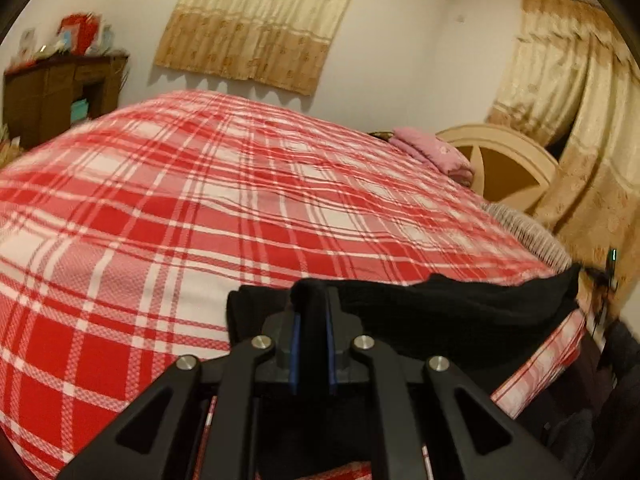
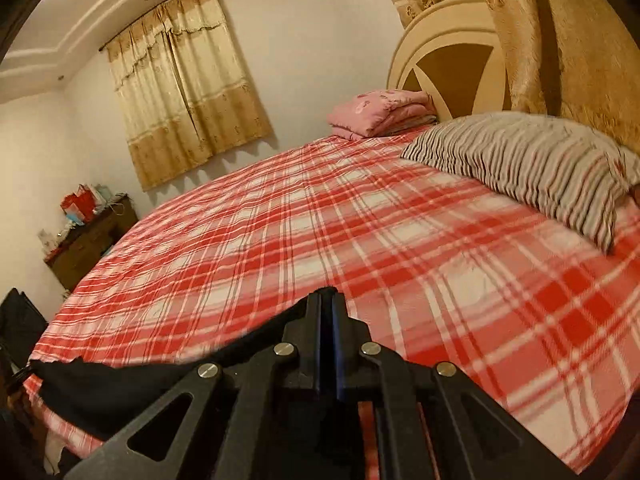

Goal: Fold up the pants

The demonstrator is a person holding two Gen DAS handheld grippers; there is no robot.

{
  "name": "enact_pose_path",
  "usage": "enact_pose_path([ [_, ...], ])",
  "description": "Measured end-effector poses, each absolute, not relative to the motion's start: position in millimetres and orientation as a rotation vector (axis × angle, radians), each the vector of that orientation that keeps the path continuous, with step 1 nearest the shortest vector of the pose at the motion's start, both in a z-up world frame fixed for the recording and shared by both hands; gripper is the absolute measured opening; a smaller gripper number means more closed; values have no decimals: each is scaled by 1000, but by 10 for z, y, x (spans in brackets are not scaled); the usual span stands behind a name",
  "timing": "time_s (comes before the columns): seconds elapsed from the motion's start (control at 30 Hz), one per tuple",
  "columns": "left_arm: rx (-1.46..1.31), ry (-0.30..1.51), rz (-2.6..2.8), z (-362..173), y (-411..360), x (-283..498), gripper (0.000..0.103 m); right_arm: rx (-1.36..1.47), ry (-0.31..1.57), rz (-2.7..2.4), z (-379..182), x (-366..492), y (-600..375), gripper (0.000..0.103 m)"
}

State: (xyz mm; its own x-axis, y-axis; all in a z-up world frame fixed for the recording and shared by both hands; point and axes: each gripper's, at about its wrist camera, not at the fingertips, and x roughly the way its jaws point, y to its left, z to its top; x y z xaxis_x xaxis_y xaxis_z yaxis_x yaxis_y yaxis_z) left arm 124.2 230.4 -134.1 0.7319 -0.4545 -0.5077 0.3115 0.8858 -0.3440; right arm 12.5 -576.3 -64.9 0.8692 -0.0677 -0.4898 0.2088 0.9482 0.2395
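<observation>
The black pants (image 1: 460,308) stretch across the near edge of a bed with a red and white plaid cover (image 1: 200,208). My left gripper (image 1: 313,300) is shut on a bunched fold of the black cloth, which runs off to the right. In the right wrist view the pants (image 2: 120,384) trail away to the left. My right gripper (image 2: 329,300) is shut on their edge, and black cloth shows between the fingertips. The plaid cover (image 2: 360,240) spreads out beyond both grippers.
A striped pillow (image 2: 528,172) lies at the right by the cream headboard (image 2: 452,48), with a folded pink blanket (image 2: 384,114) beside it. A dark wooden cabinet (image 1: 60,96) stands past the bed's far left. Curtains (image 1: 260,20) hang on the walls.
</observation>
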Motion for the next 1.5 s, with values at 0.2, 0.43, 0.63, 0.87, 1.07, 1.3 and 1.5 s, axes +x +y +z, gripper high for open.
enact_pose_path([
  [0.2,-185,613,-429,-1431,2316,1077,13,245,411,-56,-270,122,-5590,4],
  [0.43,-150,632,-378,-1548,2464,951,44,318,603,-102,-769,-220,-5863,5],
  [0.63,-111,658,-330,-1498,2703,761,56,191,750,-247,-994,-357,-5845,6],
  [0.87,-231,633,-231,-1459,2997,643,56,343,603,-362,-733,-721,-6136,78],
  [1.07,-214,624,-262,-1305,2668,769,56,287,571,-257,-444,-396,-5419,77],
  [1.3,-138,668,-266,-1343,2253,868,56,146,704,114,-476,558,-3900,67],
  [1.5,23,692,-247,-1438,1908,826,56,178,833,378,-880,1433,-2762,49],
])
